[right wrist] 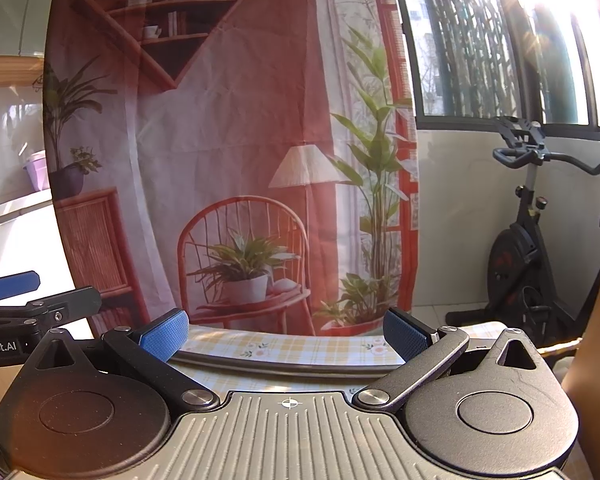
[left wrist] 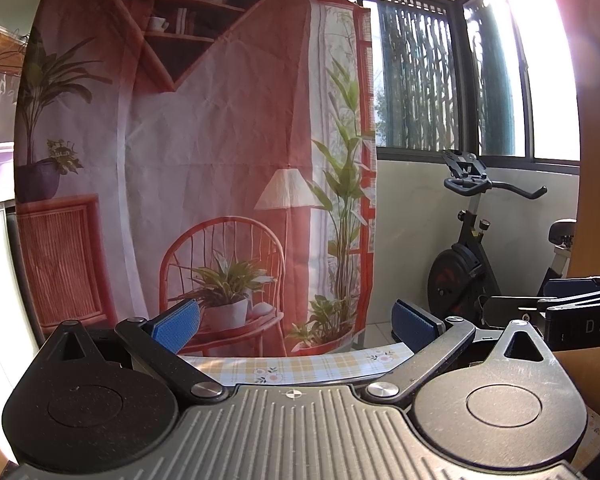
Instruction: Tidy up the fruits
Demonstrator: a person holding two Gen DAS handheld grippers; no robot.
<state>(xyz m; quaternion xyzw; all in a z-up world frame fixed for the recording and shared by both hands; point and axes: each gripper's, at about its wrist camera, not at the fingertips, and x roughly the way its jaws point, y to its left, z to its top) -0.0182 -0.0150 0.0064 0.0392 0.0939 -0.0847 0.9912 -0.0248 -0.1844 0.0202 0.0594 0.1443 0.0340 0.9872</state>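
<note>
While both grippers hover level above the table (right wrist: 300,346), the left gripper (left wrist: 296,324) and right gripper (right wrist: 286,330) each hold their blue fingers (right wrist: 166,338) spread wide, gripping nothing. No fruit shows in either view. Farther off hangs a printed backdrop (left wrist: 220,140); an exercise bike (right wrist: 532,248) stands far right.

"Robot.AI" on left gripper (right wrist: 10,294); "DAS" on right gripper (left wrist: 572,300)

Two grippers, left gripper (left wrist: 296,330) and right gripper (right wrist: 286,336), one exercise bike (right wrist: 532,240), one printed backdrop (left wrist: 204,140)
</note>
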